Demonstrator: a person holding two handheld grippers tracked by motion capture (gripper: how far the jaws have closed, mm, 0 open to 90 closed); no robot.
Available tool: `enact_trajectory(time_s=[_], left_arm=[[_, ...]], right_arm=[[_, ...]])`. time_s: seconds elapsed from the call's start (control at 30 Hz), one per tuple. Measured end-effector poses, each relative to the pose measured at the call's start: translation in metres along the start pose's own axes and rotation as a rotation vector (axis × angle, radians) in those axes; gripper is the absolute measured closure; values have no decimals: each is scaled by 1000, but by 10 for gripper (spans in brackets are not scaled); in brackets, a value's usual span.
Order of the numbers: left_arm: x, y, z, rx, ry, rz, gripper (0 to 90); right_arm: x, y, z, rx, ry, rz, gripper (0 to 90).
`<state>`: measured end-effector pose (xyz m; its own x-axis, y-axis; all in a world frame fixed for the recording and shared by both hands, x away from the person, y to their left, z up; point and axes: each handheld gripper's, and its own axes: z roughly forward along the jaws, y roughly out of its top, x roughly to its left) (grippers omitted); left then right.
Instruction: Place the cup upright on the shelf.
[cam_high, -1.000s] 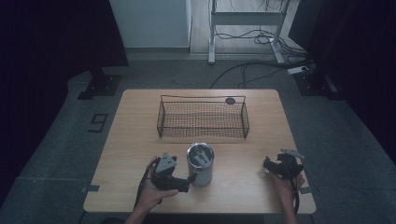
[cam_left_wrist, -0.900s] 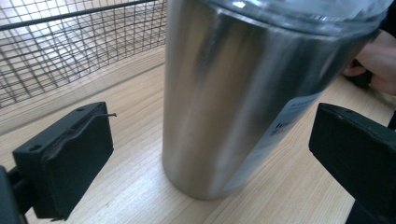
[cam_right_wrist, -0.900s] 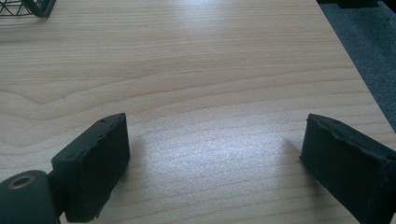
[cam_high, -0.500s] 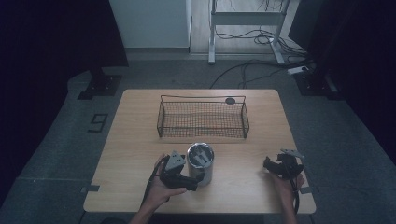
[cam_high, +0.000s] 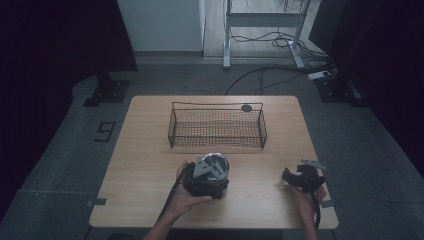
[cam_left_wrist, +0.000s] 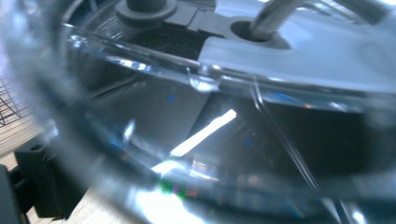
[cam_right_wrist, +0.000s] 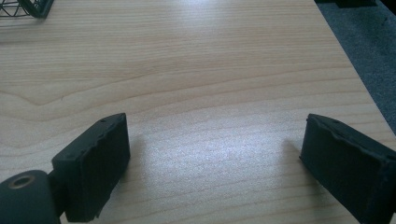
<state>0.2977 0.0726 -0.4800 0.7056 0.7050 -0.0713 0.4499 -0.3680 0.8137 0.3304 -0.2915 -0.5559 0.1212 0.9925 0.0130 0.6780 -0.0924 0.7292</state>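
Observation:
A clear round container (cam_high: 217, 162) with a grey lid part inside stands on the wooden table (cam_high: 150, 170), near its front middle. My left gripper (cam_high: 205, 180) is pushed up against it from the left, partly covering it. In the left gripper view the container's clear wall (cam_left_wrist: 210, 116) is pressed very close, and one black jaw stands far out at the lower left, so the jaws are spread around it. My right gripper (cam_high: 295, 179) rests at the front right, apart from the container. It is open over bare wood (cam_right_wrist: 219, 172).
A black wire basket (cam_high: 217, 127) stands across the back middle of the table, with a corner (cam_right_wrist: 28, 7) in the right gripper view. A small black round thing (cam_high: 246, 107) lies behind it. Cables and a metal frame are on the floor beyond.
My left gripper has moved right and forward onto the container, which now sits between its jaws. The right gripper has stayed put.

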Motion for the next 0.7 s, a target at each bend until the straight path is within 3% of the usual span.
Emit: enact_trajectory(time_s=[0.23,0.33,0.7], left_arm=[[0,-4,4,-19,0,-2,2],[-1,-5,3,-34,11,15,24],[-2,-6,1,-39,21,24,35]], right_arm=[[0,0,0,0,0,0,80],[0,0,0,0,0,0,80],[0,0,0,1,-2,3,80]])
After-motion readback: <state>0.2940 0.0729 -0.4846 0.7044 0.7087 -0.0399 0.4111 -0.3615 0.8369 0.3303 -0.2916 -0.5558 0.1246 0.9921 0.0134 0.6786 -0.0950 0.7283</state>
